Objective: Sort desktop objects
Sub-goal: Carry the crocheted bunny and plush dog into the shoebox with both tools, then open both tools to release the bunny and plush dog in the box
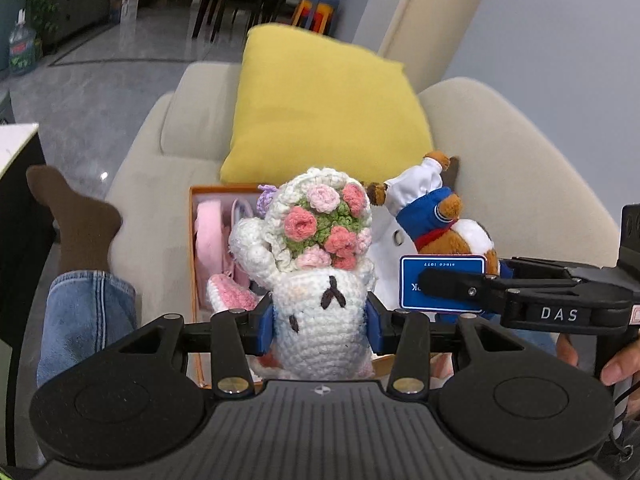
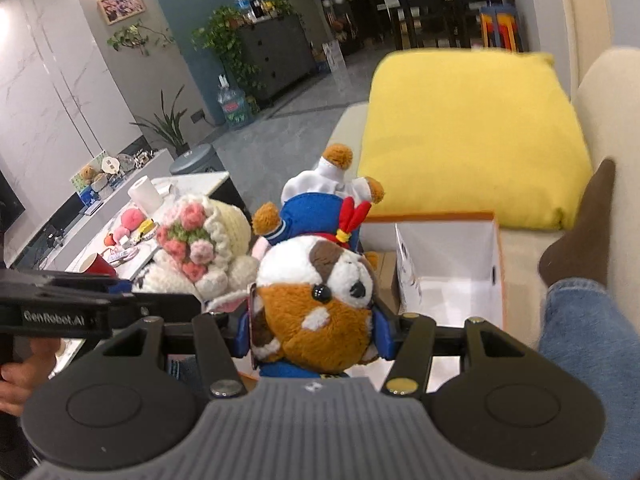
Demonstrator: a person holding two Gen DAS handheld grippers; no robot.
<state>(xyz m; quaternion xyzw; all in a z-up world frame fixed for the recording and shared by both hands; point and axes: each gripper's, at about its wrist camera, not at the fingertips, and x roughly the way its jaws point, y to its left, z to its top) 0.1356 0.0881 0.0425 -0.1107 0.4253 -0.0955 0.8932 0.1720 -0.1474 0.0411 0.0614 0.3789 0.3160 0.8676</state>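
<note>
My left gripper (image 1: 320, 320) is shut on a white crocheted bunny (image 1: 320, 312) that carries a crocheted bouquet of pink flowers (image 1: 328, 224); it hangs over an orange-rimmed box (image 1: 193, 240). My right gripper (image 2: 314, 330) is shut on a brown and white plush dog (image 2: 316, 308) in blue and white clothes, held upside down over a white box with an orange rim (image 2: 452, 264). The dog (image 1: 440, 216) and its blue tag (image 1: 442, 280) show in the left wrist view, and the bunny (image 2: 200, 248) shows in the right wrist view. The two toys are side by side.
The boxes rest on a beige sofa (image 1: 152, 184) with a yellow cushion (image 1: 320, 108). Pink soft items (image 1: 212, 236) lie in the orange box. A person's jeans leg and brown sock (image 2: 576, 236) lie beside the box. A cluttered white table (image 2: 132, 220) stands to the left.
</note>
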